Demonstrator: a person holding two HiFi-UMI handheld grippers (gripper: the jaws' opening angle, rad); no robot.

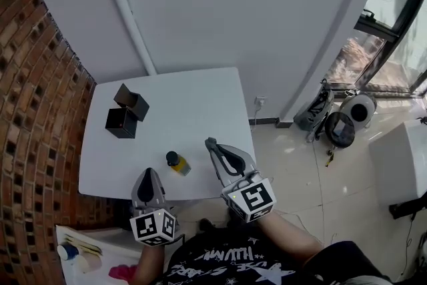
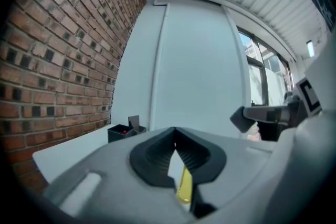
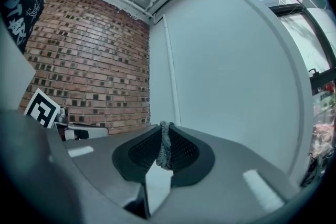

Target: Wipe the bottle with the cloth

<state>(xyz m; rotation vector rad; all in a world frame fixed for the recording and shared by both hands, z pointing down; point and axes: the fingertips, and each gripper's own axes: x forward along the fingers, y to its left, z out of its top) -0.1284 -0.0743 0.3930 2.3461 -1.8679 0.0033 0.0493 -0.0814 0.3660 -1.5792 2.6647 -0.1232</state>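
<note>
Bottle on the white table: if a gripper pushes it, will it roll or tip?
The bottle looks small, so probably light and easily shoved. Its rounded yellow body would likely roll if lying, tip if upright; which, I cannot tell.

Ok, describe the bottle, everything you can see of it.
The bottle is small, with a yellow body and a dark cap. It sits on the white table near its front edge and seems upright, though the steep angle leaves that unsure. It is between the left hand-held gripper and the right hand-held gripper, apart from both; the grey cloth pinched in the right one is clear of it. Only the table touches it.
</note>
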